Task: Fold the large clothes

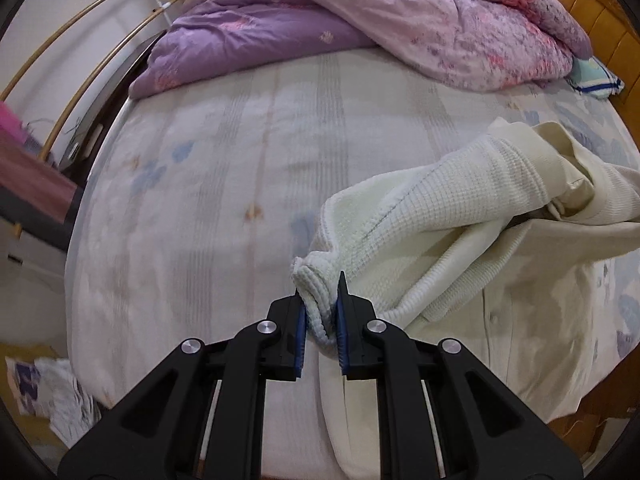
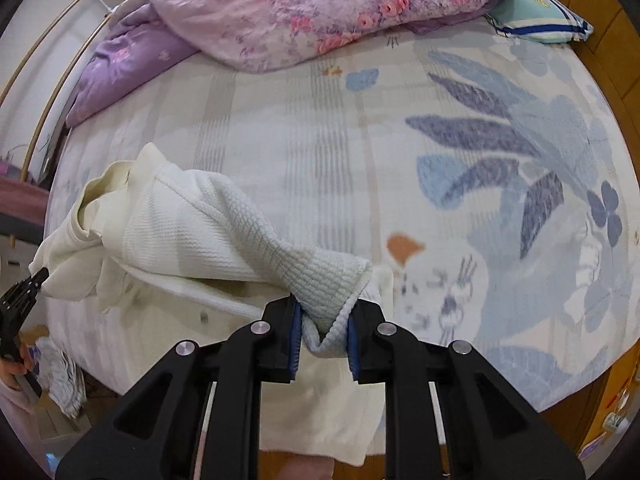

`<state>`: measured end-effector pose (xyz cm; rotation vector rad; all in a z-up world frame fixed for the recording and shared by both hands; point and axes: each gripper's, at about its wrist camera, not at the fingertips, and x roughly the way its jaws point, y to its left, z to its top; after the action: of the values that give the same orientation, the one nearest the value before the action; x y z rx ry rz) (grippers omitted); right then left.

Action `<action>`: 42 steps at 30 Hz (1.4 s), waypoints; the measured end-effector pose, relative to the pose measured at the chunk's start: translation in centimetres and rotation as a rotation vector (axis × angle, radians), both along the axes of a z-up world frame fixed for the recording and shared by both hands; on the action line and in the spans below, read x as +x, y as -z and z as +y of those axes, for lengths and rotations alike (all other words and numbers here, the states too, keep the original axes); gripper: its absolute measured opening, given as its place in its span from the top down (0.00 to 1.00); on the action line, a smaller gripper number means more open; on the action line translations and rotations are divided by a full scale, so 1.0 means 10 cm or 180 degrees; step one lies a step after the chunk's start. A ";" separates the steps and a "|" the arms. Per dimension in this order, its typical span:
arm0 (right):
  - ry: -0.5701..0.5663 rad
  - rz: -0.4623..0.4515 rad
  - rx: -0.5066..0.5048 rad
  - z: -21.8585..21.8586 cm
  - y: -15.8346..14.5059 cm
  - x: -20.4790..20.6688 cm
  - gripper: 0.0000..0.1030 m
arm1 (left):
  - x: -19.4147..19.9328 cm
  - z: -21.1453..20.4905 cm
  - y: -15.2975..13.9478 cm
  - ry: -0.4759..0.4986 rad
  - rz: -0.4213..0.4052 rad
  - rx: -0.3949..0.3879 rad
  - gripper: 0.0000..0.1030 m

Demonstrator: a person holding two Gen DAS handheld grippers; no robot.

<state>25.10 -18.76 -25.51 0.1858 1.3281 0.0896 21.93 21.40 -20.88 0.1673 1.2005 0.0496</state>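
One garment, two claws, one bed

One cream waffle-knit garment (image 1: 460, 216); two black claws, the left claw (image 1: 321, 316) and the right claw (image 2: 325, 322); one bed (image 2: 320, 140) with one purple floral quilt (image 2: 280, 8) and one blue-striped pillow (image 2: 540, 16); two curved wooden rods (image 1: 80, 60) at the wall.

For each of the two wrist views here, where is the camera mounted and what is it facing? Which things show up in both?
Left wrist: sits on the left gripper, looking steeply down at the bed; its own black fingers clamp a fold of the cream garment.
Right wrist: sits on the right gripper, also looking down at the bed; its fingers pinch another fold of the garment, and the left gripper and the hand holding it show at the left edge.
Shared: the garment, the patterned bedsheet, the purple quilt, the striped pillow.
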 end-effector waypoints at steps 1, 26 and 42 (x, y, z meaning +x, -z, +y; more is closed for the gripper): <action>-0.0015 0.0008 0.0010 0.00 0.03 -0.10 0.84 | -0.14 0.00 0.05 -0.0014 0.0032 0.0008 0.88; 0.0221 0.1030 -0.0105 0.05 0.92 -1.50 0.16 | -1.64 0.21 0.76 -0.0349 0.0963 -0.0307 0.25; -0.1344 0.0874 0.0164 1.75 1.13 -0.61 0.33 | -0.56 -0.94 1.05 0.0656 0.1127 -0.0870 0.32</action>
<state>19.04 -1.27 -36.78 -0.0444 1.6245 0.4692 16.38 12.03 -31.39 0.0590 1.5222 -0.3356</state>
